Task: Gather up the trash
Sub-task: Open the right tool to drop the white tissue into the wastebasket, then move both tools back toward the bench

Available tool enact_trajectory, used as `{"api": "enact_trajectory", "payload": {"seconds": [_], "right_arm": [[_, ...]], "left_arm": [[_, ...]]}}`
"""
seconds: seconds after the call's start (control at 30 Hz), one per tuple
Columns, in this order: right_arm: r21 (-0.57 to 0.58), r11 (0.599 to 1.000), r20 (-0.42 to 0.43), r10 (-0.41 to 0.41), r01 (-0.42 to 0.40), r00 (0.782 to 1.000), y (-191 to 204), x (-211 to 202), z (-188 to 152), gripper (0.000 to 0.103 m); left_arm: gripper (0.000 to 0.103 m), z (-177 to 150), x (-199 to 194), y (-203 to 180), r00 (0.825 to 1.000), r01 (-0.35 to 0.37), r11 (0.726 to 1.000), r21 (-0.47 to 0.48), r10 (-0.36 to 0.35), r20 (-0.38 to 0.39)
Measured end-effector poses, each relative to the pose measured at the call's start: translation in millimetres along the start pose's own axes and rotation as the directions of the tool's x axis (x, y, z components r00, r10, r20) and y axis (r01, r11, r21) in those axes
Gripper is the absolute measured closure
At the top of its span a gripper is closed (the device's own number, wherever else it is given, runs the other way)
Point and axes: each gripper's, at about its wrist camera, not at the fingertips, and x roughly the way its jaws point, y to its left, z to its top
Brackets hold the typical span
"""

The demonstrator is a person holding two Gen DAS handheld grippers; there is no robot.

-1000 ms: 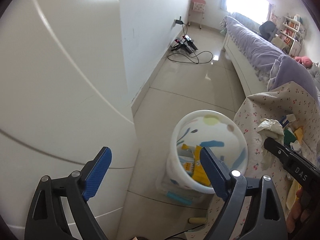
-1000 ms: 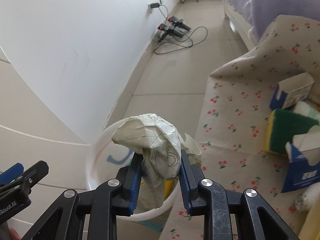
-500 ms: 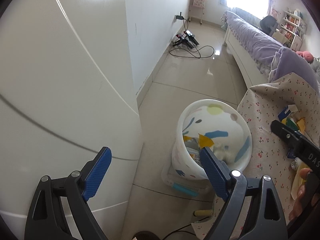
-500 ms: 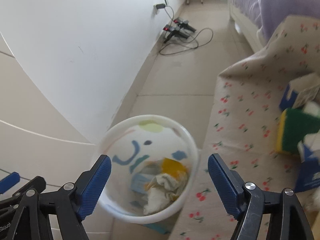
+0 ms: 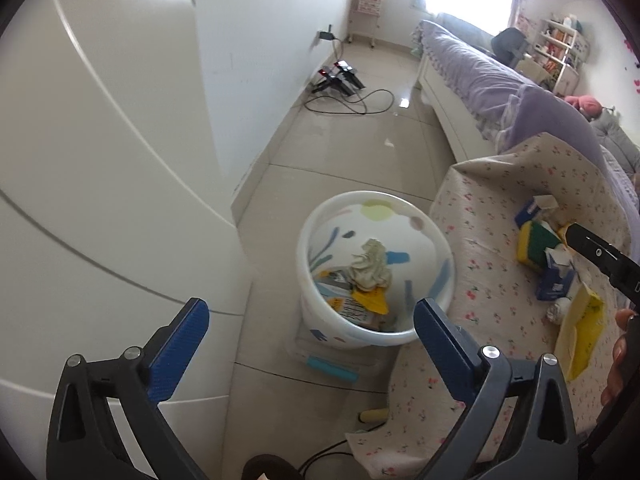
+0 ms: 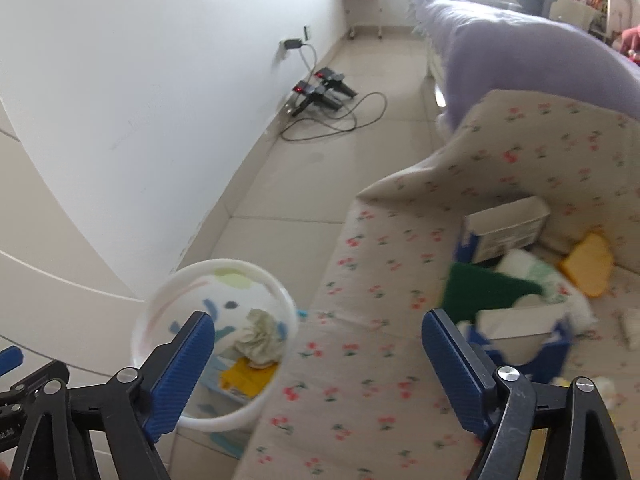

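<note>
**Both grippers open and empty, crumpled paper lying in the trash bin**

A white trash bin (image 5: 376,268) painted with pastel blobs and strokes stands on a beige tiled floor (image 5: 340,152), just beside the edge of a surface draped in a cream cloth with small red cherries (image 5: 492,280). Inside the bin, a crumpled off-white paper wad (image 5: 370,266) rests on top of other rubbish, including a yellow wrapper (image 5: 372,300) and some printed packaging.

The left gripper (image 5: 308,344) sits low in its own view with its blue-padded fingers spread wide and nothing between them. It is above the floor, with the bin ahead and slightly to the right.

The right gripper (image 6: 320,364) also has its fingers spread wide and holds nothing. It is over the cherry cloth, with the bin showing behind its left finger (image 6: 180,372). This view is somewhat blurred.

More trash lies on the cloth, well apart from the bin: an opened blue and white carton (image 6: 504,232), a green and yellow sponge (image 5: 538,242), a second torn blue carton (image 5: 556,276), and a flat yellow bag (image 5: 580,332). They sit close together in a loose cluster.

To the left is a white wall (image 5: 256,60). Farther back, black chargers with cables (image 5: 340,80) lie on the floor by a wall socket, and a bed with a lilac cover (image 5: 488,76) runs along the right.
</note>
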Motion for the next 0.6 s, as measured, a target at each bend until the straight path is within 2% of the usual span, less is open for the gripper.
{"api": "enact_trajectory", "payload": {"seconds": [0.27, 0.6], "right_arm": [[-0.054, 0.998, 0.001, -0.031, 0.031, 1.0, -36, -31, -10, 0.009], [-0.107, 0.99, -0.024, -0.098, 0.095, 0.995, -80, -56, -44, 0.007]], "left_arm": [[0.0, -13, -3, -20, 0.998, 0.056, 0.997, 0.046, -0.055, -0.032], [0.0, -21, -10, -37, 0.996, 0.09, 0.995, 0.034, -0.089, -0.029]]}}
